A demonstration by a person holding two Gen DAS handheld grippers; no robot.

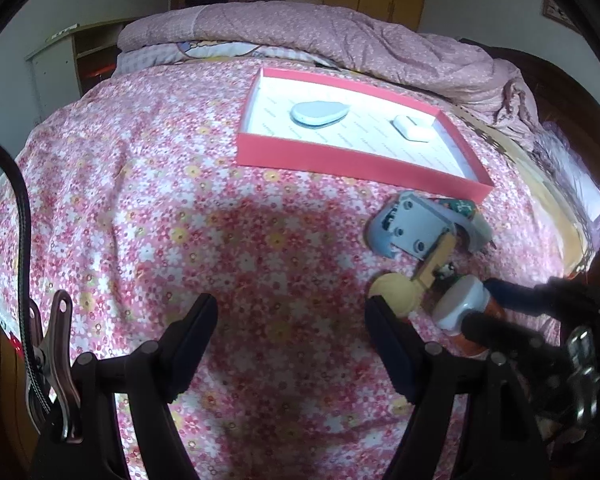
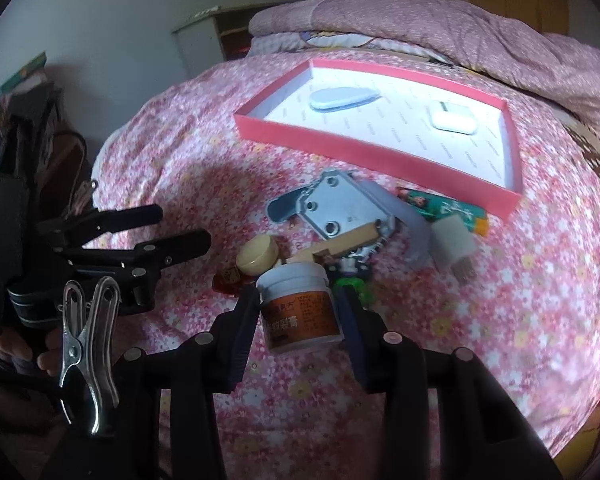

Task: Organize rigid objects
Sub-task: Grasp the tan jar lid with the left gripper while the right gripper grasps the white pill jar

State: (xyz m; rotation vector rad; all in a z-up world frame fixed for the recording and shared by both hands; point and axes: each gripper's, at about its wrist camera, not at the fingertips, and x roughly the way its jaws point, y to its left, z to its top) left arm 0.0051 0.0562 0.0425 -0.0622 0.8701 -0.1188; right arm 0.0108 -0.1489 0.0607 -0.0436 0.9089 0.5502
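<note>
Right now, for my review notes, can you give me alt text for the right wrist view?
The right gripper has its jaws closed on a small white jar with an orange label, on a pink floral bedspread. Behind the jar lies a clutter of small objects, then a shallow red box holding a blue teardrop-shaped object and a white case. The open left gripper waits at left.

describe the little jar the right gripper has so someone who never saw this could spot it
On the flowered bedspread, just in front of the pink-rimmed box, lies a small heap of odds and ends. At its near edge, between the fingers of the right gripper, stands the jar. It alone has a white screw cap and an orange label with printed text.
</note>
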